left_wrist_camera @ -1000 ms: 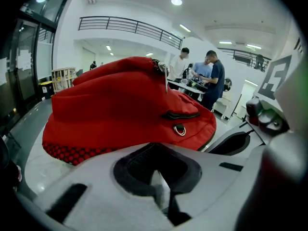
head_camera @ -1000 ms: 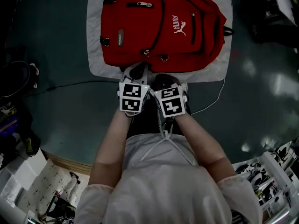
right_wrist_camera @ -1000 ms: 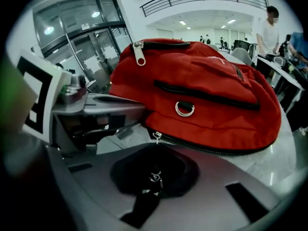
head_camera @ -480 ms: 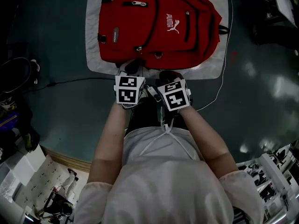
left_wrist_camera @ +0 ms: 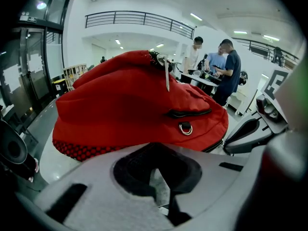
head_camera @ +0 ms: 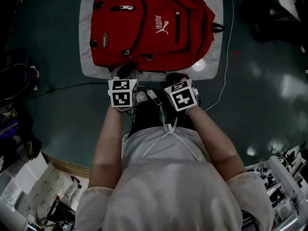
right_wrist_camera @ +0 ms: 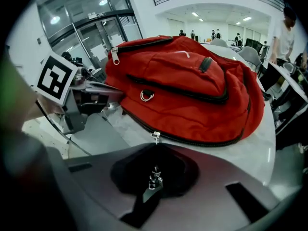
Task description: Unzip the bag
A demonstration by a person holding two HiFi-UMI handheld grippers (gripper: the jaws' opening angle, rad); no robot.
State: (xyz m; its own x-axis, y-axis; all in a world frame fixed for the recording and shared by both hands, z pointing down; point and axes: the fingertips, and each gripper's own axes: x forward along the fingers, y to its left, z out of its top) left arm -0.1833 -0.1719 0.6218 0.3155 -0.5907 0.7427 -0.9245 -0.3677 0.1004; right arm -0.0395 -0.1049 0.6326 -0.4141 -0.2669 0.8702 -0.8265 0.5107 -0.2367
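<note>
Left gripper (head_camera: pixel 126 71) and right gripper (head_camera: pixel 176 76), jaws together and empty, sit just beside the red backpack (head_camera: pixel 144 28).

We note a red bag (head_camera: pixel 149 28) with black zips and a white logo (head_camera: pixel 161 21), lying on a pale grey tabletop (head_camera: pixel 86 47). The bag's base mesh (left_wrist_camera: pixel 82 148) is red-and-black check. The cubes on the left gripper (head_camera: pixel 126 72) and right gripper (head_camera: pixel 176 77) carry black-and-white square markers. The floor (head_camera: pixel 260 105) is dark teal.
</note>
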